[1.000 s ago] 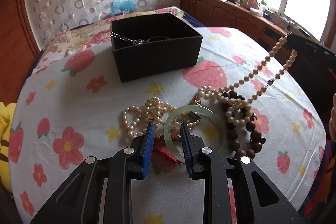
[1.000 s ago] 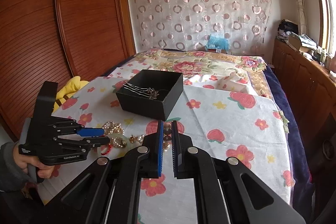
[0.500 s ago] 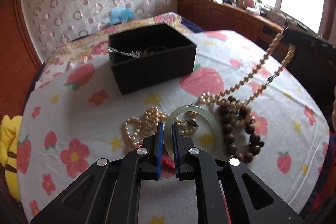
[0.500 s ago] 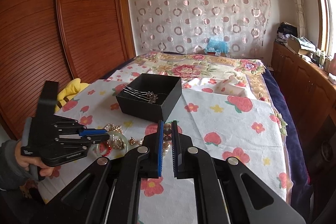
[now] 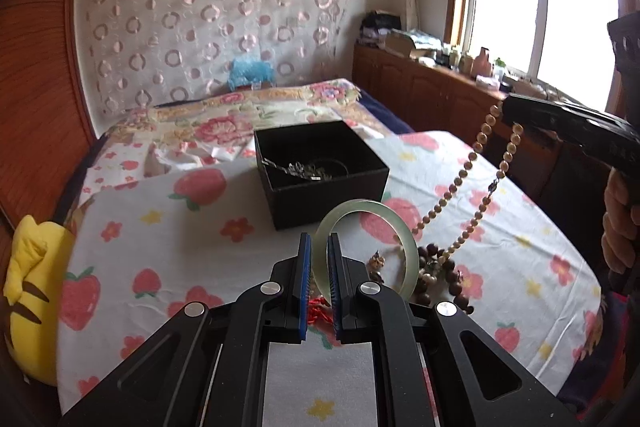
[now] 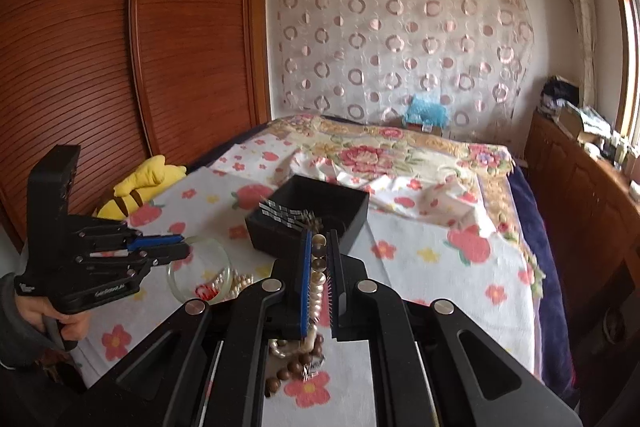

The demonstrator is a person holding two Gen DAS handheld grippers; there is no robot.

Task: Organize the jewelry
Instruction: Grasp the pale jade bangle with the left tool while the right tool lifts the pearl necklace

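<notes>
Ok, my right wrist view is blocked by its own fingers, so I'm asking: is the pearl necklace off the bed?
Observer: No. The pearl necklace hangs from the right gripper in two strands, and its lower end lies among the dark wooden beads.
Operator: Where's its clasp?
Observer: The clasp is partway down the right-hand strand, in the air.
Operator: Left grip?
Observer: The left gripper is shut on the jade bangle, with the rim pinched between the blue pads.

The bangle (image 5: 362, 227) is pale translucent green, the necklace (image 5: 464, 187) cream pearl, the beads (image 5: 448, 275) dark brown, the box (image 5: 320, 171) black. The bedsheet (image 5: 160, 227) is white with red strawberries, pink flowers and yellow stars.
</notes>
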